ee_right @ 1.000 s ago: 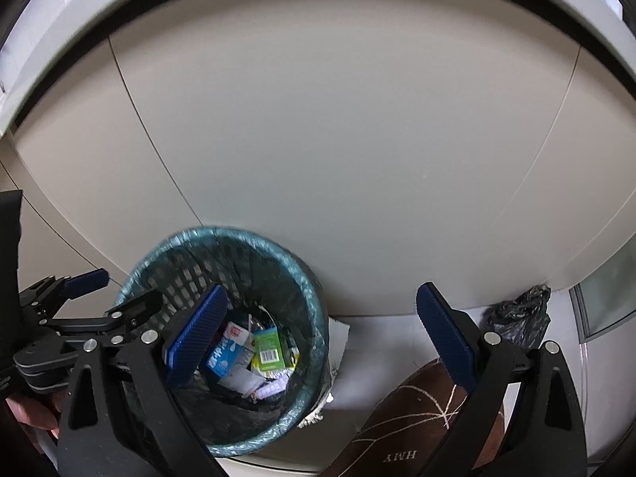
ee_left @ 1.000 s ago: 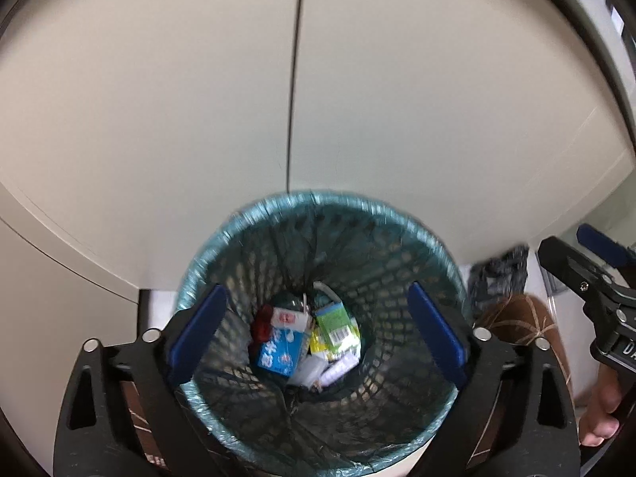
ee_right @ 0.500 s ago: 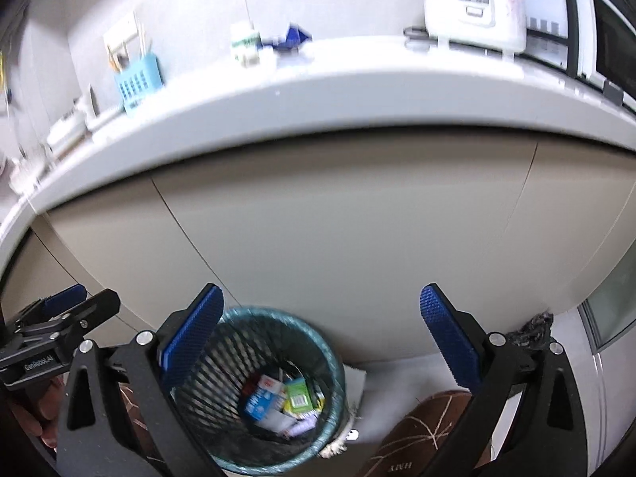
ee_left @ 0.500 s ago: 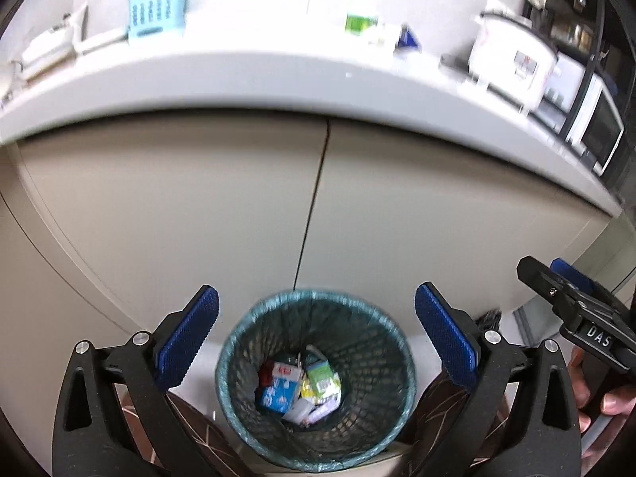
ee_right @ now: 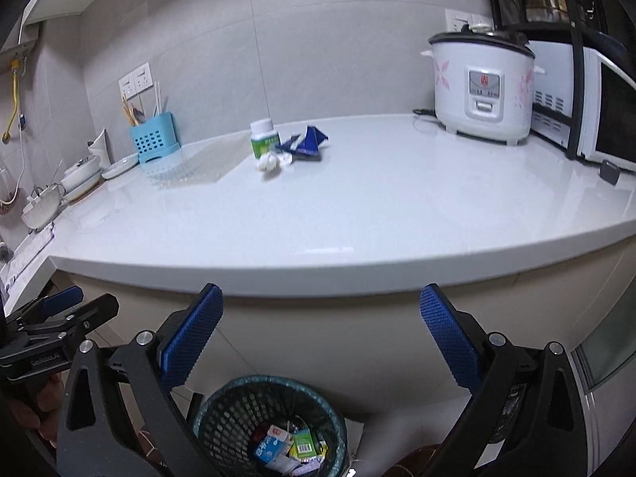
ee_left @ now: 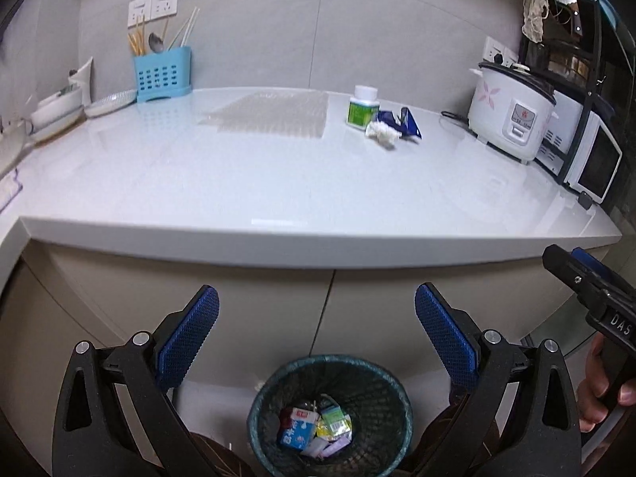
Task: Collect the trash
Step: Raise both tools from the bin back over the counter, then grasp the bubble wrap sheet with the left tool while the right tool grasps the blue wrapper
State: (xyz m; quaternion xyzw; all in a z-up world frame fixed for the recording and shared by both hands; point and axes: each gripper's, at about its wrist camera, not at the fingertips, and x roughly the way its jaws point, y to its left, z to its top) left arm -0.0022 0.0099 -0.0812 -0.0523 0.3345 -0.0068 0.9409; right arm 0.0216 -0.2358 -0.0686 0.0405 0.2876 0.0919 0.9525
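A green-lined mesh trash bin (ee_left: 330, 409) stands on the floor below the counter, with cartons and wrappers inside; it also shows in the right wrist view (ee_right: 270, 425). On the white counter lie a crumpled white tissue (ee_left: 382, 132), a blue wrapper (ee_left: 401, 121) and a green-labelled white bottle (ee_left: 361, 105); they show in the right wrist view too: tissue (ee_right: 268, 162), wrapper (ee_right: 308, 143), bottle (ee_right: 264, 139). My left gripper (ee_left: 316, 342) is open and empty, above the bin. My right gripper (ee_right: 320, 342) is open and empty, in front of the counter edge.
A rice cooker (ee_right: 483, 87) and a microwave (ee_right: 588, 107) stand at the counter's right. A blue utensil holder (ee_left: 162, 73), plates and bowls (ee_left: 59, 107) sit at the left. A ribbed mat (ee_left: 274, 113) lies mid-counter. Cabinet doors (ee_left: 278, 318) are behind the bin.
Both grippers have risen and tilted up from the bin. The countertop and its trash have come into view. Both stay open and empty.
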